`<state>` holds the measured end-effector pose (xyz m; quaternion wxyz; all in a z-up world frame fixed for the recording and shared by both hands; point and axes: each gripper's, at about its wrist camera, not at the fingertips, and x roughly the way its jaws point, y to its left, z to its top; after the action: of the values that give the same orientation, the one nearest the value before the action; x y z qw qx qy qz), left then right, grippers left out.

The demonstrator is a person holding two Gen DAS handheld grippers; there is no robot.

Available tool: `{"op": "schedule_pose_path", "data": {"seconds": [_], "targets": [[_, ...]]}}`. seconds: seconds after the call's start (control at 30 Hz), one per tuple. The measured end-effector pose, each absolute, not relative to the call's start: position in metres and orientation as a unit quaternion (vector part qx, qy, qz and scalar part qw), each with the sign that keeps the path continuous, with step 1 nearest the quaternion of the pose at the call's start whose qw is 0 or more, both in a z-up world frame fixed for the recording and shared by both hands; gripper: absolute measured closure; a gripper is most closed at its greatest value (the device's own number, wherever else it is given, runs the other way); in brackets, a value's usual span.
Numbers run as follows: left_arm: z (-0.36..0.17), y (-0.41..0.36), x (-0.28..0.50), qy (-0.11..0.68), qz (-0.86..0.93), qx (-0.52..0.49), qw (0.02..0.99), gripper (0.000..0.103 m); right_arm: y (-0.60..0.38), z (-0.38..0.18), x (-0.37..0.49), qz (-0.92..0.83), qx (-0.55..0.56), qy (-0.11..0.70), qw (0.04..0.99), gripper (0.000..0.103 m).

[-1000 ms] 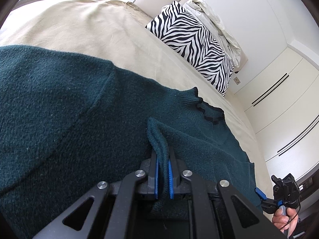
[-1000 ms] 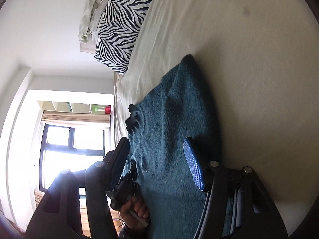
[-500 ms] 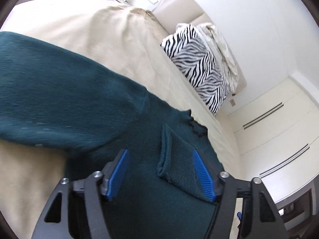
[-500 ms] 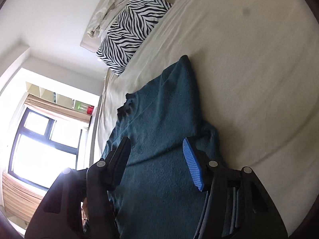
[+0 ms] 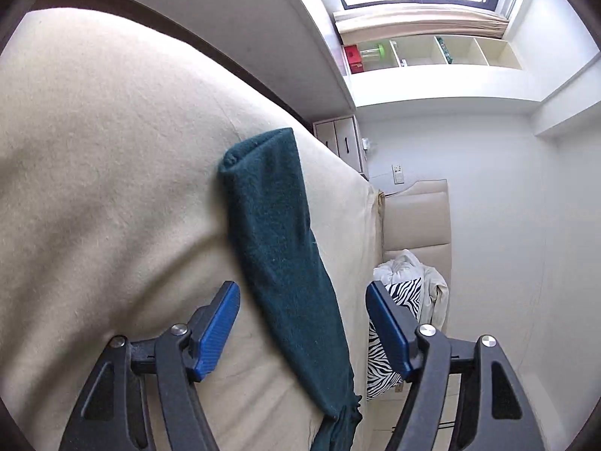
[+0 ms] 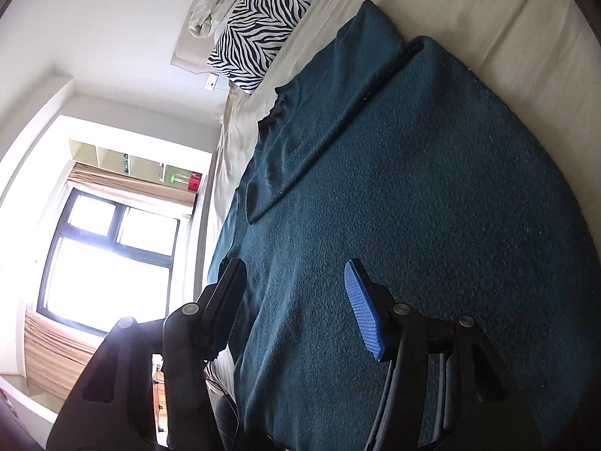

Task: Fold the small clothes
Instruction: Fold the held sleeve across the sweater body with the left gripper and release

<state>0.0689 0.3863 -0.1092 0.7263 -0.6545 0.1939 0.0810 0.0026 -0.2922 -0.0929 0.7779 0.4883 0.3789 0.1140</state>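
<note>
Dark teal sweater [image 6: 394, 206] lies spread on the cream bed cover [image 5: 94, 188], collar toward the zebra-print pillow [image 6: 263, 18] at the far end. In the right wrist view one sleeve [image 6: 326, 131] is already laid diagonally across the body of the garment, its cuff near the middle. In the left wrist view the other sleeve [image 5: 278, 255] stretches out straight over bare cover, cuff at the far end, shoulder end running near and under the tool. Left gripper [image 5: 302, 323]: fingers spread wide on either side of that sleeve, holding nothing. Right gripper [image 6: 295, 308]: also spread wide, empty, hovering just above the sweater body; contact with the knit cannot be told. Step in hand, as I judge it: sleeves being folded in, one done, one left. Next move likely calls for the left tool to travel out along the sleeve, pinch near the cuff, and carry it back over the body to match the first. The knit looks thick and limp, so a shallow pinch may slip. The right tool could pin the body while the sleeve is drawn over.
</note>
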Motion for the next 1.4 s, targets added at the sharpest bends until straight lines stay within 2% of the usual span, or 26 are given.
{"op": "schedule_pose_path", "data": {"seconds": [0.2, 0.3, 0.33, 0.47, 0.63, 0.7, 0.77, 0.87, 0.93, 1.1, 1.4], "targets": [[-0.124, 0.402, 0.096, 0.187, 0.111, -0.672, 0.708, 0.057, -0.268, -0.077, 0.005, 0.119, 0.477, 0.378, 0.785, 0.049], [-0.132, 0.413, 0.109, 0.189, 0.117, -0.687, 0.691, 0.079, -0.258, -0.069, 0.006, 0.121, 0.463, 0.379, 0.792, 0.049], [-0.135, 0.415, 0.114, 0.195, 0.119, -0.693, 0.684, 0.094, -0.256, -0.067, 0.007, 0.121, 0.460, 0.380, 0.793, 0.049], [-0.113, 0.402, 0.126, 0.213, 0.124, -0.656, 0.714, 0.095, -0.250, -0.065, 0.010, 0.126, 0.457, 0.380, 0.795, 0.049], [-0.037, 0.312, 0.176, 0.268, 0.072, -0.489, 0.827, 0.094, -0.247, -0.073, 0.022, 0.127, 0.462, 0.380, 0.791, 0.049], [-0.010, 0.249, 0.200, 0.296, 0.046, -0.377, 0.876, 0.094, -0.250, -0.076, 0.023, 0.130, 0.466, 0.379, 0.789, 0.049], [0.008, 0.165, 0.224, 0.327, 0.027, -0.205, 0.922, 0.094, -0.250, -0.078, 0.025, 0.132, 0.467, 0.379, 0.788, 0.049], [-0.015, 0.027, 0.223, 0.355, -0.005, 0.044, 0.934, 0.091, -0.253, -0.083, 0.029, 0.132, 0.472, 0.380, 0.785, 0.049], [-0.039, -0.033, 0.212, 0.356, -0.013, 0.138, 0.924, 0.091, -0.254, -0.086, 0.035, 0.135, 0.471, 0.382, 0.783, 0.049], [-0.080, -0.074, 0.202, 0.364, 0.000, 0.195, 0.911, 0.090, -0.245, -0.084, 0.069, 0.155, 0.458, 0.394, 0.782, 0.049], [-0.080, -0.007, 0.175, 0.354, -0.026, 0.068, 0.932, 0.087, -0.171, -0.096, 0.189, 0.222, 0.446, 0.450, 0.741, 0.049]]}}
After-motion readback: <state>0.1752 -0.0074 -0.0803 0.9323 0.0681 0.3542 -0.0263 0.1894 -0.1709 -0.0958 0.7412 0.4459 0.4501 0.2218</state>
